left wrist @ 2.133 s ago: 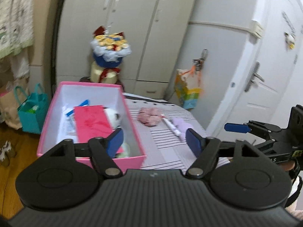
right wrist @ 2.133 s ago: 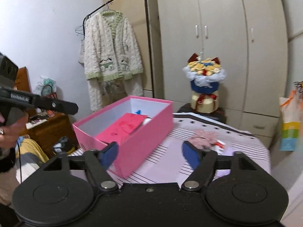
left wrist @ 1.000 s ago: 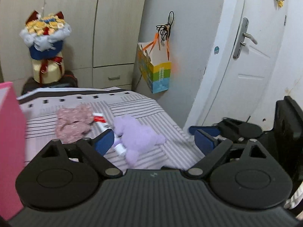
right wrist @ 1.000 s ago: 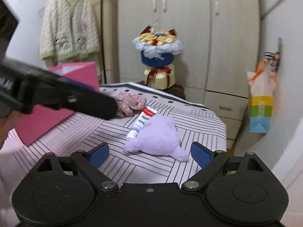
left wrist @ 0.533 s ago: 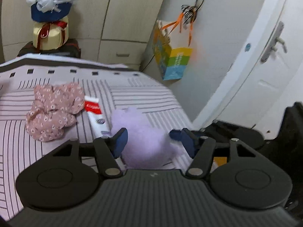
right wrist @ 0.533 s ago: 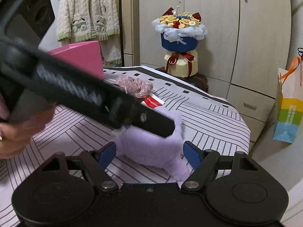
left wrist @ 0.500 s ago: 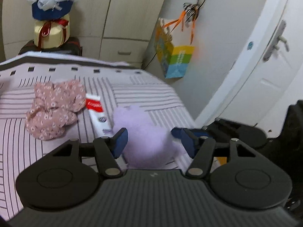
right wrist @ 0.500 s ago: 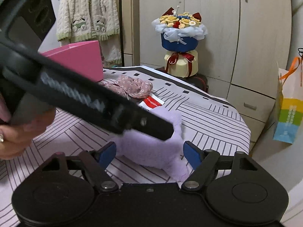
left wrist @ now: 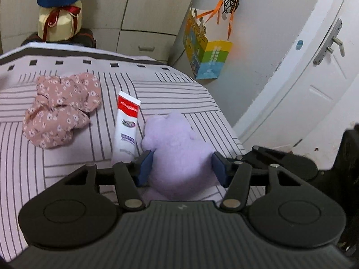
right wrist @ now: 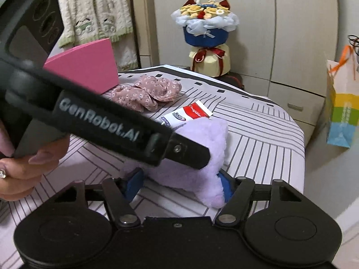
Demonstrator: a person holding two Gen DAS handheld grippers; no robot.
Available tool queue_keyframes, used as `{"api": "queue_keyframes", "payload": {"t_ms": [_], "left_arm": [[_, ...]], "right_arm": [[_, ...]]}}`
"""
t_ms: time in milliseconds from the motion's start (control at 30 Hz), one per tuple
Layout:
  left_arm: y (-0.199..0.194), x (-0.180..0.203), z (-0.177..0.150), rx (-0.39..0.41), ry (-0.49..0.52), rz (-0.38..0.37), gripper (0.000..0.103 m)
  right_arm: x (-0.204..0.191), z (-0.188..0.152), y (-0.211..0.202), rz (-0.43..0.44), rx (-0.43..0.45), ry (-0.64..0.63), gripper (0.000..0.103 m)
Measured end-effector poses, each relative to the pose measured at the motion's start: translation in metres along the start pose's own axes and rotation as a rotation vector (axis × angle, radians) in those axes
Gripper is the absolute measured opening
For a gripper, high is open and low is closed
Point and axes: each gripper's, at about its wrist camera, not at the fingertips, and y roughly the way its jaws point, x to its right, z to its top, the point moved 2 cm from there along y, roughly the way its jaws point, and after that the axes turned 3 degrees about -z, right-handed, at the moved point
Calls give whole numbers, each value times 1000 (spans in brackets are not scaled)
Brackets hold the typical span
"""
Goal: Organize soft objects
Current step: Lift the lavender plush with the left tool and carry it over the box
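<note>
**Both grippers closing in on the lilac plush**

The striped grey-and-white cloth-covered table (left wrist: pixel 67 168) carries everything; at its far side stands a pink rectangular cardboard box (right wrist: pixel 89 65). Near the table's right edge lies the soft lilac plush toy (left wrist: pixel 179 152), rounded and fluffy, its long axis running roughly away from the left wrist camera. It touches a white-and-red toothpaste tube (left wrist: pixel 126 125) on its left; a crumpled pink floral fabric scrunchie (left wrist: pixel 60 107) lies farther left, apart from the tube.

The plush sits directly ahead of both tools and between both pairs of jaws. The left gripper (left wrist: pixel 181 168) straddles its broad body, jaws closing, blue pads just at the fur on each side. The right gripper (right wrist: pixel 179 183) comes from the plush's other flank, jaws closing around its lower end, pads touching the fur. Both tilt downward toward the tabletop. The hand (right wrist: pixel 27 170) holding the left tool shows at the right camera's left edge.
</note>
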Motion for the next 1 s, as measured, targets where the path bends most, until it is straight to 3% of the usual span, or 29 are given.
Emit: {"api": "queue_keyframes", "payload": {"t_ms": [500,833,1000], "left_arm": [[-52,22,-43,-89,36,-21,58],[-115,23,-94,-14,72,8,58],[-147,16,-112,16,60,-2,58]], "right_arm": [[-50,-28,-51,-3,10,179,66],[-104,-53,-85,10,88,265,64],[-134,-54,-99,24,93,235,62]]}}
